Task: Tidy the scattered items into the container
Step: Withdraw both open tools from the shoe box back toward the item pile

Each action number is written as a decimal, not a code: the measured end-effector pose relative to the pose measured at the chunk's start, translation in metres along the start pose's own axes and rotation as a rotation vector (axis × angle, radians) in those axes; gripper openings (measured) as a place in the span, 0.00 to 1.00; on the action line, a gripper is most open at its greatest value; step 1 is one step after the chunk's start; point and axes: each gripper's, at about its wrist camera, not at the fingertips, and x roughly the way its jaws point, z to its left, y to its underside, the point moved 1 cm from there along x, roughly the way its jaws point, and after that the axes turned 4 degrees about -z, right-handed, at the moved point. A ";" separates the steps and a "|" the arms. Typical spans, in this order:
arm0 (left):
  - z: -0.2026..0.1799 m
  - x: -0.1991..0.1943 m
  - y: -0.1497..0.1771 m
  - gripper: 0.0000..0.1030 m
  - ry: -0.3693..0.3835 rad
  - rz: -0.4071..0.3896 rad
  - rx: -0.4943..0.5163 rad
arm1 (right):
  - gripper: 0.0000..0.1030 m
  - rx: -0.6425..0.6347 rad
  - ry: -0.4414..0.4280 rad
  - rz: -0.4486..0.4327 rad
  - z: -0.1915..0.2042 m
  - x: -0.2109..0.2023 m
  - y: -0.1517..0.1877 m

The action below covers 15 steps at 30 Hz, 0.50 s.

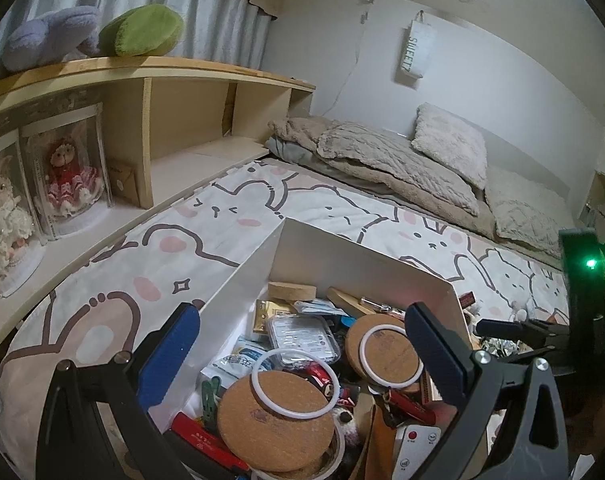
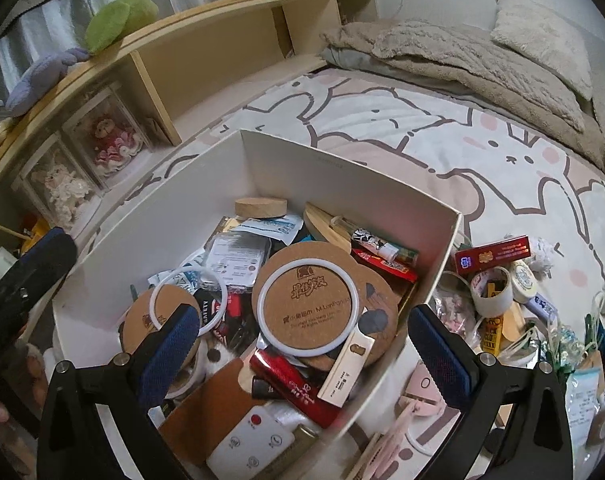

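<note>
**A:** What could have gone wrong from there?

**B:** The box (image 2: 342, 184) was already heaped. A cork coaster (image 2: 308, 312) with a white ring on it lay on top of the pile, straight ahead of the right tool (image 2: 302, 344), and a second cork coaster (image 1: 276, 420) sat just as loosely between the jaws of the left tool (image 1: 302, 344). I judged that another piece dropped on top could slide off, or that a careless push could tip things over the low near wall.

**A:** And the tools themselves?

**B:** Both stood wide, with nothing between their blue pads. They hung over the near end of the box.

**A:** How did the box look?

**B:** White card, open on top, standing on the rabbit-print bed sheet (image 2: 422, 128). Inside was a jumble: packets, a red tube, a white remote nearest the tools.

**A:** What remained outside?

**B:** To the right of the right tool, beyond the box wall, lay a red carton (image 2: 492, 258), a tape roll (image 2: 490, 292) and smaller bits, close together. Reaching for one might have dragged its neighbours.
</note>
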 end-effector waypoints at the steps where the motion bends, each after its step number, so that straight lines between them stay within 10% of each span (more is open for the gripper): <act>1: -0.001 0.000 0.000 1.00 -0.003 0.001 0.005 | 1.00 -0.002 -0.002 -0.008 0.000 -0.003 0.001; 15: -0.021 -0.010 0.000 1.00 -0.044 -0.021 0.072 | 1.00 -0.038 0.033 -0.097 -0.007 -0.044 0.015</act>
